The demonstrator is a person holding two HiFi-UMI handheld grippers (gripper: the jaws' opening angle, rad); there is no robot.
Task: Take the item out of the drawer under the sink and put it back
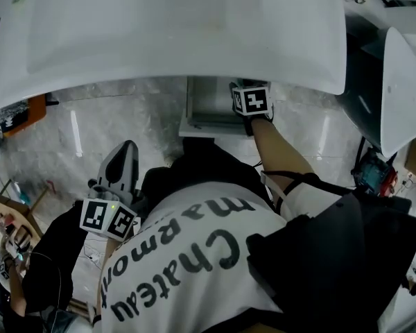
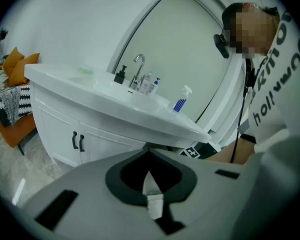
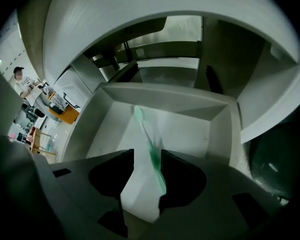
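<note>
**A:** What is hard to see here?

**B:** From the head view, the white sink point(image 1: 194, 40) covers most of the open drawer point(image 1: 201, 125) below it. Only the drawer's front edge and a strip of its inside show. The person's shirt point(image 1: 194, 255) hides the ground right before it. That view shows neither the task's thing nor the right jaws, only the marker cube point(image 1: 252, 100) poking out under the sink's rim.

**A:** So where is the thing?

**B:** In the right gripper view a slender green item point(image 3: 151, 151) lies on the drawer's white bottom. It has an oval end pointing away from the camera. It is blurred, so I cannot say for sure what it is, though it could be a toothbrush.

**A:** And the right hand-held gripper point(image 3: 147, 164)?

**B:** Its jaws stand wide apart and grip nothing. The green item shows in the gap between them, close to one jaw's inner edge. I cannot tell whether it touches that jaw.

**A:** The left one?

**B:** The left hand-held gripper point(image 2: 151, 184) has its jaws pressed together, with nothing between them.

**A:** How are the arms posed?

**B:** The right forearm point(image 1: 281, 151) stretches forward to the drawer, and its gripper tips steeply down into it. The left gripper sits low at the person's left side, over the marbled floor point(image 1: 125, 116) and well apart from the drawer. It is angled gently down toward the cabinet doors point(image 2: 65, 134), with the tap point(image 2: 138, 69) above them.
</note>
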